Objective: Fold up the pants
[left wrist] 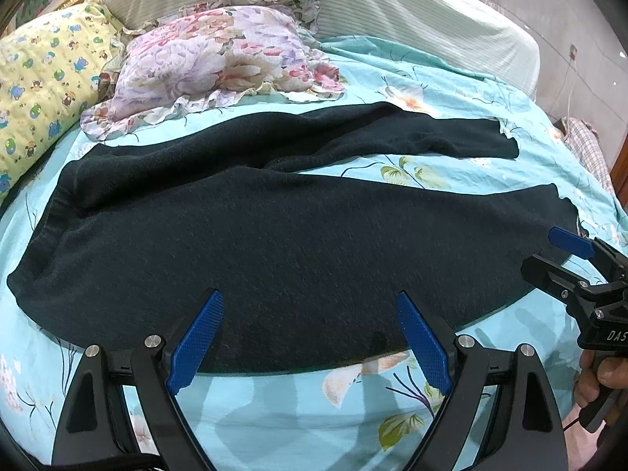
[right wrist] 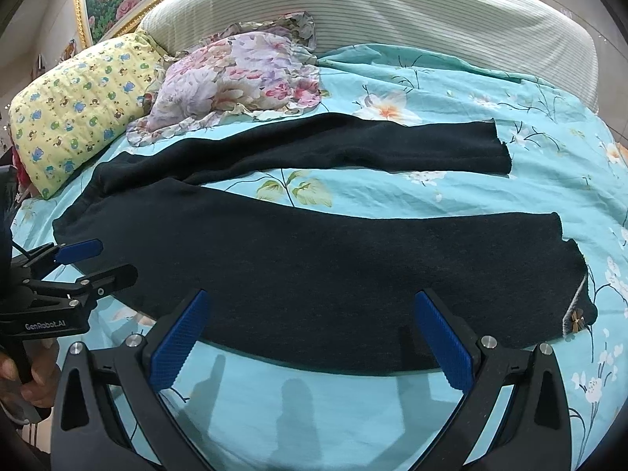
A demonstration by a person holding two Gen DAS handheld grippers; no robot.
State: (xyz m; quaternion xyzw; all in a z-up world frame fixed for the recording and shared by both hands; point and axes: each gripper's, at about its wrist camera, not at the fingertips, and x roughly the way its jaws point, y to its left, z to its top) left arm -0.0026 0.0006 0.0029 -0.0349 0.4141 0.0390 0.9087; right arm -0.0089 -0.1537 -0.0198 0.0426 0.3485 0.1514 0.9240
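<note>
Pants [left wrist: 298,243] beyond left hand-held gripper [left wrist: 310,302]

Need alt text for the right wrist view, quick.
Dark pants lie unfolded on a floral turquoise bedsheet, legs spread apart. The open right gripper hovers at their near edge; the left gripper is open too.
</note>
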